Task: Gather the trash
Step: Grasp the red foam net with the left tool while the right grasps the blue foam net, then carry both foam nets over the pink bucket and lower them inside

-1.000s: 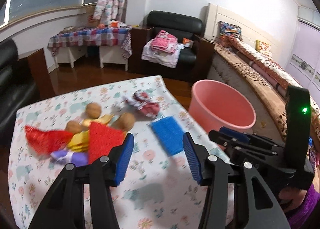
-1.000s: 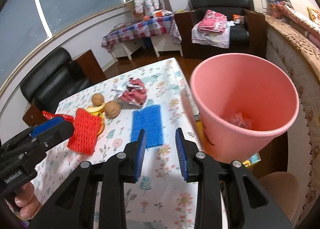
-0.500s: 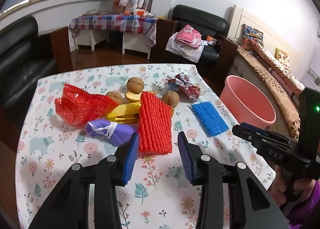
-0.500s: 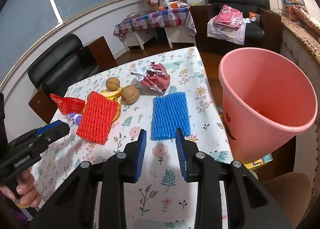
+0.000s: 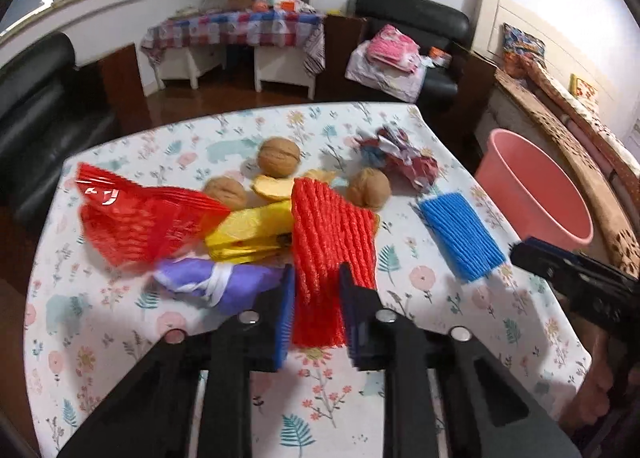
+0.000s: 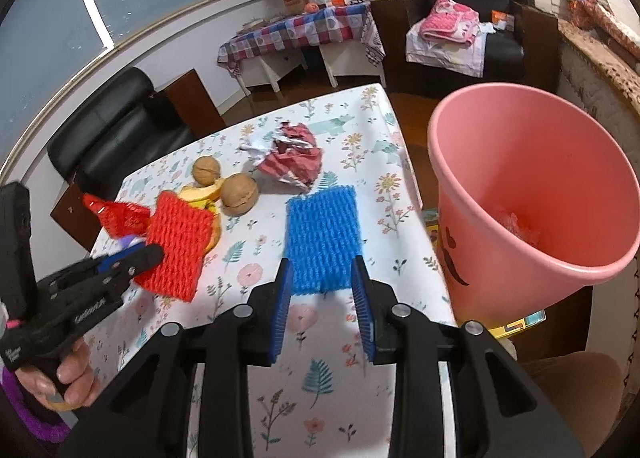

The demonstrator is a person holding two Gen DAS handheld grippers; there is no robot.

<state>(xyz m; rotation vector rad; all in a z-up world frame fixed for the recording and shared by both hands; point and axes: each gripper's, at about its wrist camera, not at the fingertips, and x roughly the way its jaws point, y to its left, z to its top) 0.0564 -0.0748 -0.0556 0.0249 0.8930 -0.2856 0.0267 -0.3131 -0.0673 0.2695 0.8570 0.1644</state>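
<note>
Trash lies on a floral tablecloth: a red foam net, a blue foam net, a red plastic bag, a yellow wrapper, a purple wrapper, three walnuts, and a crumpled red-white wrapper. My left gripper is open, its jaws on either side of the red net's near end. My right gripper is open around the near edge of the blue net. A pink bin stands to the right of the table.
The table's right edge runs beside the bin. A black armchair stands at the left, another with pink cloth behind the table. A checked side table is at the back. A patterned sofa lines the right wall.
Both grippers have moved forward and down toward the table. The left now straddles the red net; the right now straddles the blue net's near edge.
</note>
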